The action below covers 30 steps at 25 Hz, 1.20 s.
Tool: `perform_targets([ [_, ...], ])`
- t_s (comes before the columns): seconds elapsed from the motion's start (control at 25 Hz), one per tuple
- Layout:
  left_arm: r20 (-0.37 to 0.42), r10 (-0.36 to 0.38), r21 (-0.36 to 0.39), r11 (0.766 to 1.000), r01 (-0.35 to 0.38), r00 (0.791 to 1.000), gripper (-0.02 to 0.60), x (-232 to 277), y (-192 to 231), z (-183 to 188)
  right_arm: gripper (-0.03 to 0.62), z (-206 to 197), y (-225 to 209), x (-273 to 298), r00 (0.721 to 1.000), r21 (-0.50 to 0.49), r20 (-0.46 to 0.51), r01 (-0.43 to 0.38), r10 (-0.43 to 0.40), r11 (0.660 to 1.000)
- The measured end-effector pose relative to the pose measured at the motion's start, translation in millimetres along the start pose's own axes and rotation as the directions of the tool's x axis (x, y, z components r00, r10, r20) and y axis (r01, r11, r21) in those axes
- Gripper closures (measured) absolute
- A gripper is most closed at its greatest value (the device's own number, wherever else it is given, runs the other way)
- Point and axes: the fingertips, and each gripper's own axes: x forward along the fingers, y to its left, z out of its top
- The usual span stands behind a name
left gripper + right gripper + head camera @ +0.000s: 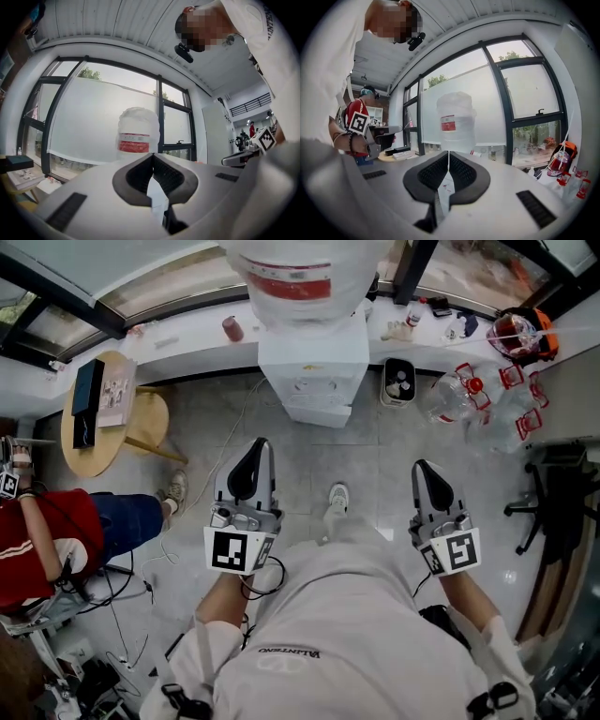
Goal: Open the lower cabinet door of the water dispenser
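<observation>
The white water dispenser (312, 371) stands against the window ledge, carrying a wrapped bottle (300, 273) with a red label. From above I see only its top and a strip of its front face, and I cannot make out the lower cabinet door. Both grippers hover over the floor, well short of it. My left gripper (255, 444) and right gripper (421, 465) point toward the dispenser. In the left gripper view the jaws (152, 157) meet with nothing between them, and the bottle (137, 136) rises behind. The right gripper view shows its jaws (448, 154) shut and empty, below the bottle (456, 119).
A round wooden table (94, 418) with books stands to the left. Near it sits a person in red (37, 540). A black bin (398, 381) is beside the dispenser, with empty bottles (469, 395) to its right. A chair base (553, 502) and floor cables (122, 587) flank me.
</observation>
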Motion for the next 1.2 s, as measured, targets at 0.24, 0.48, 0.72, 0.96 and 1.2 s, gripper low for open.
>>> perform_targets([
  [0.24,0.01,0.011,0.02,1.0,-0.012,1.0,0.574,45.2,4.6,-8.6,0.579,-9.0,-26.0,42.4,0.998,-0.003,-0.023,-0.065,0.065,0.998],
  [0.48,-0.021,-0.003,0.002,1.0,0.003,1.0,0.574,68.9,4.5,-38.0,0.579,-35.1,-40.9,72.8,0.993,-0.01,-0.056,-0.102,0.102,0.995],
  [0.72,-0.051,-0.039,-0.036,0.999,0.037,0.998,0.574,86.1,11.6,-106.9,0.579,-100.8,-41.7,107.5,0.991,-0.006,-0.094,-0.1,0.099,0.995],
  [0.96,-0.065,-0.11,-0.088,0.991,0.104,0.992,0.574,95.7,9.4,-227.2,0.579,-220.8,-44.3,143.8,0.989,0.014,-0.099,-0.106,0.107,0.994],
  [1.2,-0.057,-0.165,-0.083,0.984,0.16,0.985,0.574,90.7,15.7,-357.4,0.579,-346.1,-50.5,178.3,0.99,0.023,-0.062,-0.124,0.125,0.992],
])
